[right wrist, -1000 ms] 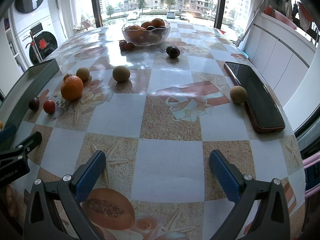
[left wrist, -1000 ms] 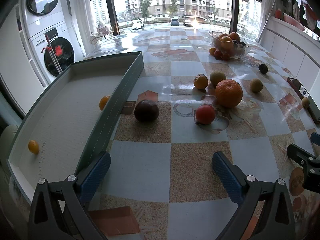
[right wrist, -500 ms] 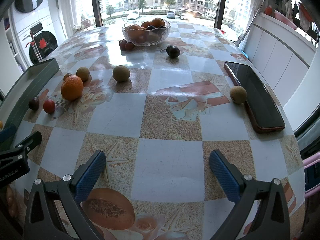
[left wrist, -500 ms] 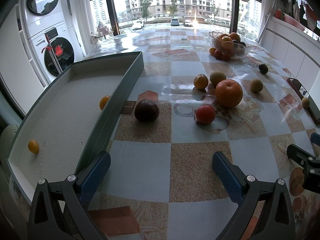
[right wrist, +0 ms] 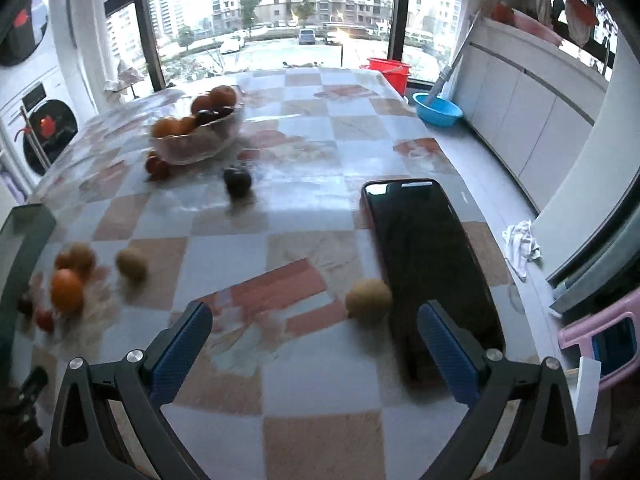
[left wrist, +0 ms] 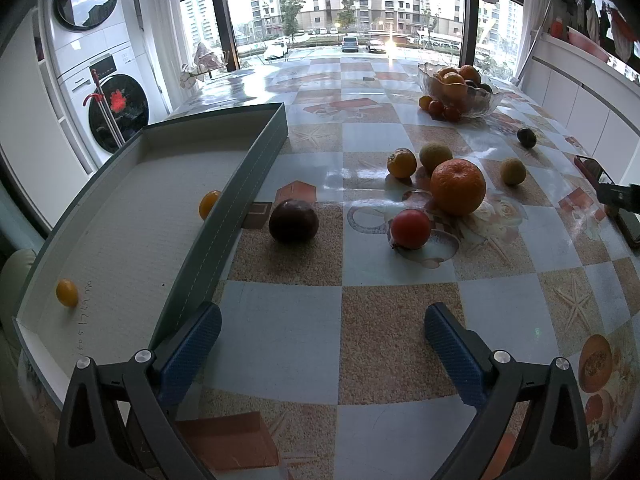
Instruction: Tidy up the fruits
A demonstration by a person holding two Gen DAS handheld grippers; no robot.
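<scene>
My left gripper (left wrist: pixel 322 326) is open and empty, low over the table beside the grey box lid (left wrist: pixel 224 216), which holds two small orange fruits (left wrist: pixel 67 292). Ahead lie a dark plum (left wrist: pixel 293 221), a red tomato (left wrist: pixel 411 229) and a big orange (left wrist: pixel 458 187). My right gripper (right wrist: pixel 314 326) is open and empty, with a brownish-green fruit (right wrist: pixel 368 300) just ahead of its fingers, beside a black phone (right wrist: pixel 428 264). The right wrist view is blurred.
A glass bowl of fruit (left wrist: pixel 460 92) stands at the back, with small red fruits at its foot. A dark fruit (right wrist: pixel 237 181) and other small fruits (left wrist: pixel 513 171) lie loose on the checked tablecloth. The table's right edge (right wrist: pixel 516 280) is close to the phone.
My right gripper has swung forward and to the right, so the phone and the fruit beside it now sit just ahead. The left gripper has stayed still.
</scene>
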